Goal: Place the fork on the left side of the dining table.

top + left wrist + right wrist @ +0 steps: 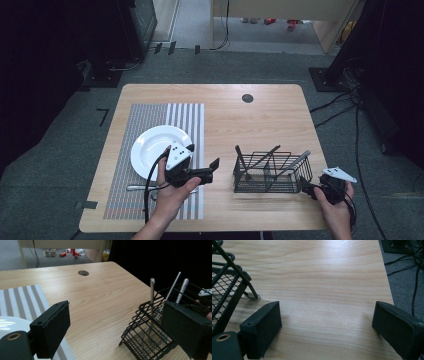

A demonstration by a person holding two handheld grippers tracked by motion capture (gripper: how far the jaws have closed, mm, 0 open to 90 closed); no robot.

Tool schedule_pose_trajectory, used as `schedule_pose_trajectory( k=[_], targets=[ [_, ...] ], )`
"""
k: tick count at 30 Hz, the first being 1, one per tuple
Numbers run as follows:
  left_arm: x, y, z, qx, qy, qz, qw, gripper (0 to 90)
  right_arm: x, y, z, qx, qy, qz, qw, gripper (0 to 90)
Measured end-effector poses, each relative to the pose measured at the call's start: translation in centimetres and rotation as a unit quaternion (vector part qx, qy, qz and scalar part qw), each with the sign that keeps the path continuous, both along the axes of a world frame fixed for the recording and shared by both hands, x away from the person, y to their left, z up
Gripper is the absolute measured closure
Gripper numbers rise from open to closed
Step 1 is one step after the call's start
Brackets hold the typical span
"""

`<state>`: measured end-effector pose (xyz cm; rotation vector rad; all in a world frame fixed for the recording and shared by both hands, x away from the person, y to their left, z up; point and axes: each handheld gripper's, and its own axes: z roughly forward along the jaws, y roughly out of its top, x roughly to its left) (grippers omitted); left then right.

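A black wire cutlery basket (272, 175) stands on the wooden table's front right and holds several metal utensils (295, 161). A white plate (152, 145) rests on a striped placemat (150, 115) at the left. My left gripper (211, 171) hovers between the plate and the basket, open and holding nothing. In the left gripper view its jaws (115, 322) frame bare wood, with the basket (150, 340) and upright utensil handles (152, 297) at the right. My right gripper (306, 189) sits just right of the basket. It is open (325, 312) over bare wood, with the basket (227, 290) at the left edge.
A metal utensil (136, 188) lies on the placemat in front of the plate. A round cable hole (247, 98) sits near the table's far edge. The table's right edge is close to my right gripper, with cables (412, 270) on the floor beyond.
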<state>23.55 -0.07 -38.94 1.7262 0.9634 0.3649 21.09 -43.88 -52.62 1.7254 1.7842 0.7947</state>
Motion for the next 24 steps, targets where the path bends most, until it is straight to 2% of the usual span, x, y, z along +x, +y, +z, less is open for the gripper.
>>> schedule_pose_trajectory(
  k=[19,20,21,24],
  targets=[
    [0.0,-3.4,0.8,-0.006,-0.001,-0.043,0.999,9.4,0.0,0.0,0.0,0.001,0.0,-0.001,1.0,8.2],
    [0.0,-3.5,0.8,-0.007,-0.001,-0.045,0.9989,9.8,0.0,0.0,0.0,0.0,0.0,0.0,1.0,8.2],
    [0.0,-3.7,0.8,-0.006,-0.001,-0.045,0.999,14.0,0.0,0.0,0.0,0.0,0.0,0.0,1.0,8.2],
    [0.3,-4.2,0.8,-0.006,0.003,-0.054,0.9985,14.8,0.0,0.0,0.0,0.001,0.0,-0.001,1.0,8.2]
  ],
)
